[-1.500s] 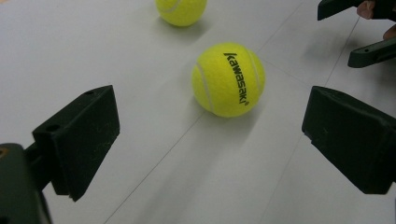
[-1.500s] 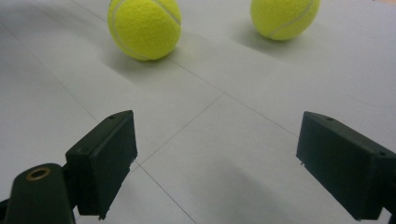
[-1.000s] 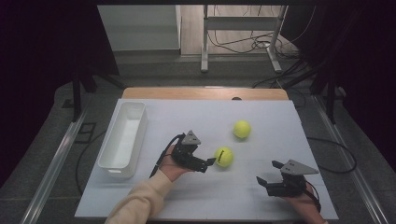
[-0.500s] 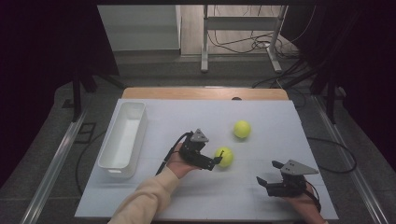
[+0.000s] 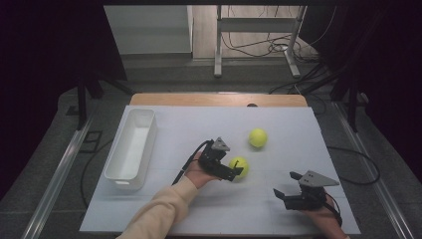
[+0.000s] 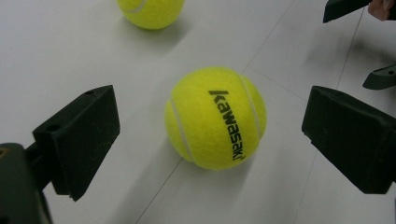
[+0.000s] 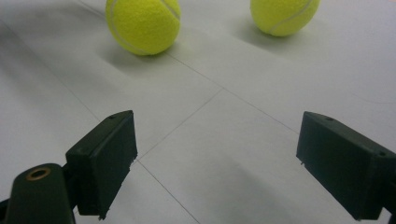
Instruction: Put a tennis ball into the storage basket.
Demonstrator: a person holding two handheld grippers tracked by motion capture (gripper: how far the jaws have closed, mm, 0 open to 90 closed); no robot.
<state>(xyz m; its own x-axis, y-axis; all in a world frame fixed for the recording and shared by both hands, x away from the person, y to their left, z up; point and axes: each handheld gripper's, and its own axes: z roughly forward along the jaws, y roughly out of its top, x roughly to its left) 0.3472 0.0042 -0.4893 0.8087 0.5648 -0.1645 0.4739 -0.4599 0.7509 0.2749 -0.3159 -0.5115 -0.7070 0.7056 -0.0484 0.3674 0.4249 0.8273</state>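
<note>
From the high view I see my left gripper near the middle of the white table, its jaws spread on either side of the nearer tennis ball, which sits on the tabletop. A second tennis ball lies just beyond it, apart. The white bin stands well to the left, long side running away from me. My right gripper rests low at the near right edge, jaws parted with nothing between them.

In the left gripper view, the nearer tennis ball sits on the table midway between the two black jaws, with clear gaps on both sides (the black "kawasaki" print faces the camera). Neither jaw touches it, so the claw is open. The second tennis ball shows at the top edge.

In the right gripper view, the jaws stand wide apart over bare table. Both balls lie ahead: the nearer tennis ball at left, the second tennis ball at right.
</note>
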